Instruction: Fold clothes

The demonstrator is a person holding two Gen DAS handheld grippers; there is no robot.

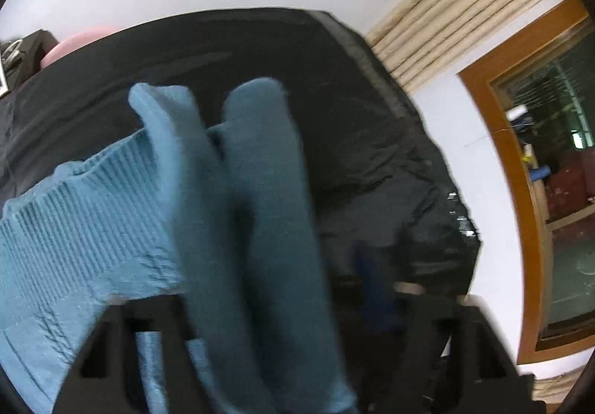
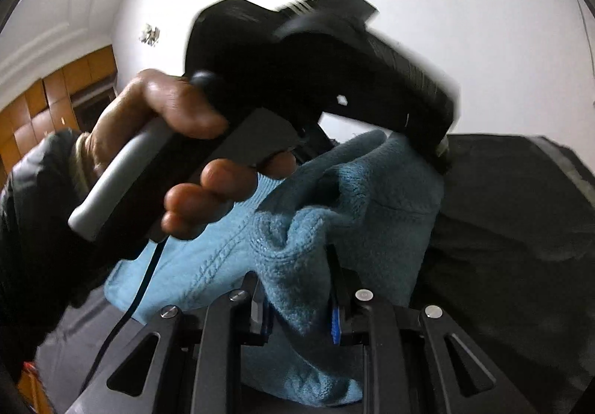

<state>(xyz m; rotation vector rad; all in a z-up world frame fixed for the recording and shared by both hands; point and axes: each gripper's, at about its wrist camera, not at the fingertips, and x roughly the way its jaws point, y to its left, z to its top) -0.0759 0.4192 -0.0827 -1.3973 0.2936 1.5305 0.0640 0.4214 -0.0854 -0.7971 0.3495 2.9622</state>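
A blue knit sweater [image 1: 93, 209] lies on a black cover [image 1: 260, 49]. In the left wrist view, two thick folds of it rise between the fingers of my left gripper [image 1: 275, 287], which looks shut on them; the picture is blurred. In the right wrist view, my right gripper [image 2: 299, 302] is shut on a bunched fold of the sweater [image 2: 223, 257], low in the picture. Above it a person's hand [image 2: 167, 109] holds the left gripper [image 2: 440, 153], whose tip is sunk into the sweater's raised upper edge.
The black cover [image 2: 520, 209] stretches away to the right, below a white wall. A wood-framed window [image 1: 520, 153] and a beige curtain [image 1: 465, 5] stand at the right. Something pink [image 1: 74, 42] sits at the far left edge. A black cable [image 2: 145, 283] hangs from the left gripper's handle.
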